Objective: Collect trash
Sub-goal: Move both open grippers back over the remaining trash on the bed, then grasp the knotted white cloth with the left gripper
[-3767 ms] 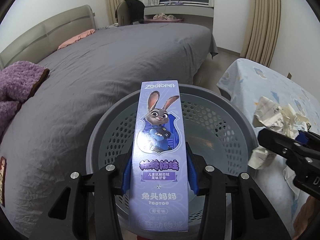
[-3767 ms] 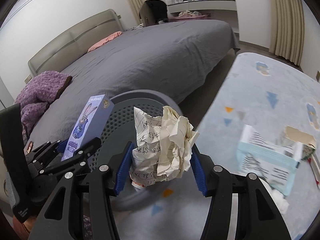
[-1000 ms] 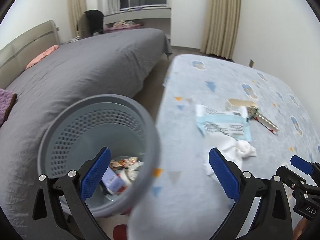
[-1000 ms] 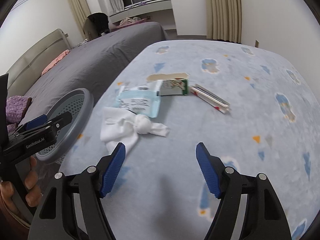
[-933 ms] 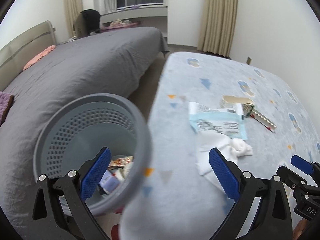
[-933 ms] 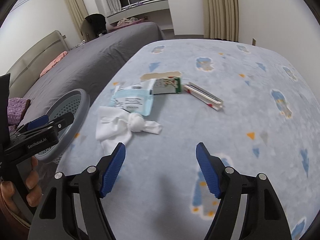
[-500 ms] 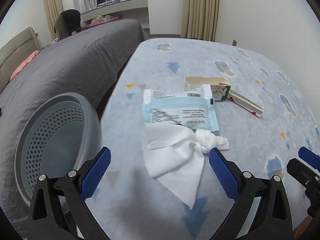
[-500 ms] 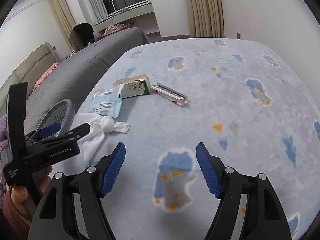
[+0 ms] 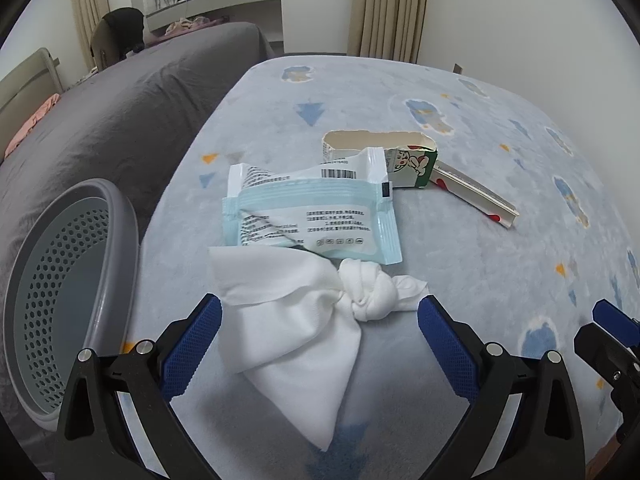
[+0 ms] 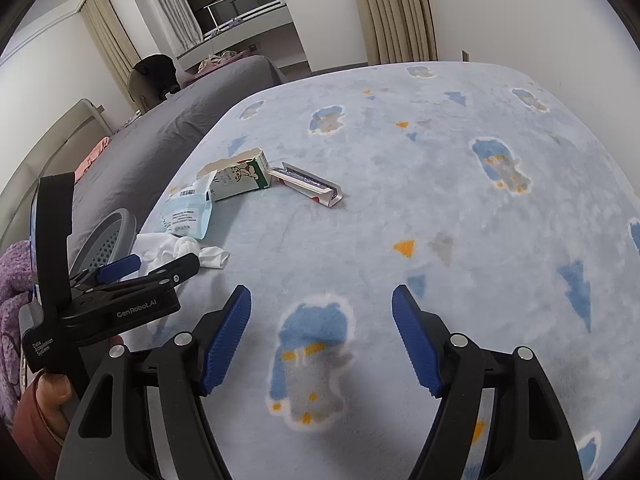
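My left gripper (image 9: 320, 330) is open and empty, its blue pads on either side of a knotted white tissue (image 9: 304, 312) lying on the light blue blanket (image 9: 460, 264). Behind the tissue lie a pale blue wipes packet (image 9: 316, 216), a torn green-and-white carton (image 9: 384, 156) and a flat white-and-red wrapper (image 9: 476, 198). My right gripper (image 10: 322, 330) is open and empty above bare blanket (image 10: 460, 208), to the right of the trash. The tissue (image 10: 180, 250), packet (image 10: 188, 214), carton (image 10: 240, 176) and wrapper (image 10: 308, 186) also show in the right wrist view.
A grey perforated waste basket (image 9: 60, 296) stands at the left beside the blanket's edge; it also shows in the right wrist view (image 10: 106, 240). A bed with a grey cover (image 9: 120, 112) lies behind. Curtains (image 9: 392, 8) and white walls close the far side.
Both grippers let go of the toothpaste box and crumpled paper earlier. In the last second they swung right, away from the basket; the left one closed in on the white tissue.
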The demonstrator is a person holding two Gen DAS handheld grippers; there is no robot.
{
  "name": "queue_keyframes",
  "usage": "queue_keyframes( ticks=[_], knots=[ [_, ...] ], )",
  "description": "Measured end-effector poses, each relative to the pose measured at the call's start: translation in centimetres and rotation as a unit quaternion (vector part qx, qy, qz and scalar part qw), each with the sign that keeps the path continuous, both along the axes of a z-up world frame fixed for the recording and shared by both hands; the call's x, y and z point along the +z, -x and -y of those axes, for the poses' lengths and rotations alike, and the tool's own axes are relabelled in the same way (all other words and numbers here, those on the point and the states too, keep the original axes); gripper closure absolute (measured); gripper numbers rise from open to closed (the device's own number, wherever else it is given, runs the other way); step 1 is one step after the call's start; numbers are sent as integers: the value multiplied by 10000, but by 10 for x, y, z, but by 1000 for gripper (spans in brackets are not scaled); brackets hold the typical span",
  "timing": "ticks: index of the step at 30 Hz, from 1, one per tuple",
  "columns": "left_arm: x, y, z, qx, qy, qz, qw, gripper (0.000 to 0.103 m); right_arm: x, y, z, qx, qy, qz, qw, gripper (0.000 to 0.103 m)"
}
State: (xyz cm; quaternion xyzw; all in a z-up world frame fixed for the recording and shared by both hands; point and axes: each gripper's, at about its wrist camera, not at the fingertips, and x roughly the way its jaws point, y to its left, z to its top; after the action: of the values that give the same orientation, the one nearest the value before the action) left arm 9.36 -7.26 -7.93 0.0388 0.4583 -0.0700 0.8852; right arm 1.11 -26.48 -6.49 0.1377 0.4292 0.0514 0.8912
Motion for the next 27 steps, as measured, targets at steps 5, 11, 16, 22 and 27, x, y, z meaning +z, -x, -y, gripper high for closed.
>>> queue_keyframes(
  ticks=[5, 11, 16, 22, 27],
  knots=[
    [-7, -8, 6, 31, 0, -66, 10000, 6, -5, -4, 5, -17, -54, -58, 10000, 33],
    [-13, -16, 5, 165, 173, -182, 9995, 9, -10, -6, 9, -36, -100, -121, 9999, 33],
    [-10, -12, 3, 172, 203, -106, 9996, 31, -11, -6, 10, -38, -122, -126, 9998, 33],
    [-4, -4, 0, 6, 288, -100, 9995, 61, -8, -5, 7, -46, -73, -80, 9999, 33],
    [5, 5, -9, -26, 387, -35, 9992, 63, -6, -6, 2, -30, -25, -70, 10000, 33]
  ],
)
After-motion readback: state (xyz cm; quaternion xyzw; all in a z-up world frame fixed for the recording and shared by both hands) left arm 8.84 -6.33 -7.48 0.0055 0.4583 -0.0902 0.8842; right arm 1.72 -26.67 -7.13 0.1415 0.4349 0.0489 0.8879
